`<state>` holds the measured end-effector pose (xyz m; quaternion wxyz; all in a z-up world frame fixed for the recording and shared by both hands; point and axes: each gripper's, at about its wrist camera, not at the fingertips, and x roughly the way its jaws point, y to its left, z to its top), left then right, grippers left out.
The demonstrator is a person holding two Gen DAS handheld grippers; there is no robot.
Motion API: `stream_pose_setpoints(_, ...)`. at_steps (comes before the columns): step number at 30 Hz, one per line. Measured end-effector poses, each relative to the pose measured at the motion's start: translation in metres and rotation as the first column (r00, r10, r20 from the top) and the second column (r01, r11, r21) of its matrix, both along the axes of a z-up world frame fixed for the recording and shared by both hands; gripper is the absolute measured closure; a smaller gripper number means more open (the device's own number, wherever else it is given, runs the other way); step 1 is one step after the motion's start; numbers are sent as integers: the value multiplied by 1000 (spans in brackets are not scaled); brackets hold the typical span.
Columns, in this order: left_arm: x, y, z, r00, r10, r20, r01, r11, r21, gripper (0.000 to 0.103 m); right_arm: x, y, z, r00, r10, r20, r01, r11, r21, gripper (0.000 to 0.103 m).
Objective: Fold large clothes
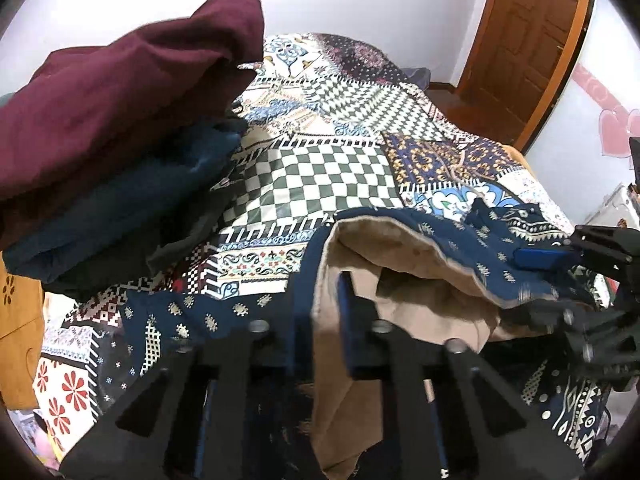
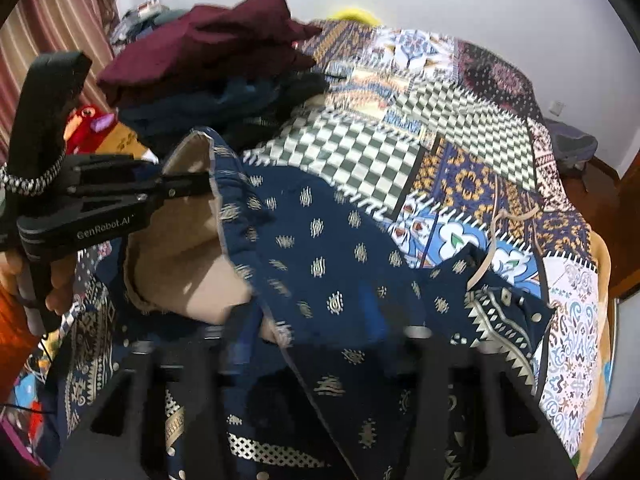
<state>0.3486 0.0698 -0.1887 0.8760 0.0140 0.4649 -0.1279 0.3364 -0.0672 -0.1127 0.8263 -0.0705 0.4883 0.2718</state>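
Blue cloth with little gold marks sits in both tongs. It is a big garment with a soft tan lining inside.

The left tongs have their fingers closed on a fold of it, with tan lining and blue cloth squeezed between them. In the right wrist view, the left tongs pinch the tan-edged rim and lift it up.

The right tongs have the blue cloth lying over and between their arms. The picture is blurry there, so I cannot tell if they are squeezing or loose. In the left wrist view the right tongs touch the cloth at a blue spot, but the tips are hard to see.

The garment hangs from the tongs and spreads out in front of them onto the patchwork bed cover.

Past the left tongs, on their left, is a pile of clothes, dark red on top and dark blue under it. A brown door stands far off to the right.

I think the garment is thick, soft and floppy, and a bit heavy. It will sag and bunch up. The best place to hold is the firm edge or the corners, with both layers pinched together.
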Motion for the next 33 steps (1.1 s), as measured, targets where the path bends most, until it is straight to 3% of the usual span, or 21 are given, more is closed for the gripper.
stream_pose_setpoints(2,-6,0,5,1000,-11,15,11,1000,-13,97,-2,-3,6,1000,-15,18,15,1000,9,90)
stream_pose_setpoints(4,-15,0,14,999,-22,31,23,999,-37,98,-3,-8,13,999,-34,29,33,999,30,93)
stream_pose_setpoints(9,-46,3,43,996,-55,66,63,991,-115,98,-9,-30,35,997,-73,-7,74,988,134,96)
stream_pose_setpoints(17,-112,4,68,987,-122,108,135,983,-123,98,-56,-50,50,996,-28,-82,45,975,216,96)
stream_pose_setpoints(25,-158,1,22,990,-138,-28,135,986,-93,98,-99,-58,31,991,-19,-129,42,983,178,94)
stream_pose_setpoints(28,-168,0,-1,989,-120,-91,116,992,-56,87,-108,-57,20,987,-22,-158,43,990,133,93)
stream_pose_setpoints(31,-176,0,-20,987,-84,-134,85,996,-2,67,-114,-56,10,974,-31,-225,51,995,85,80)
stream_pose_setpoints(33,-181,3,-26,987,-67,-148,68,998,0,66,-119,-59,7,968,-35,-250,58,994,88,76)
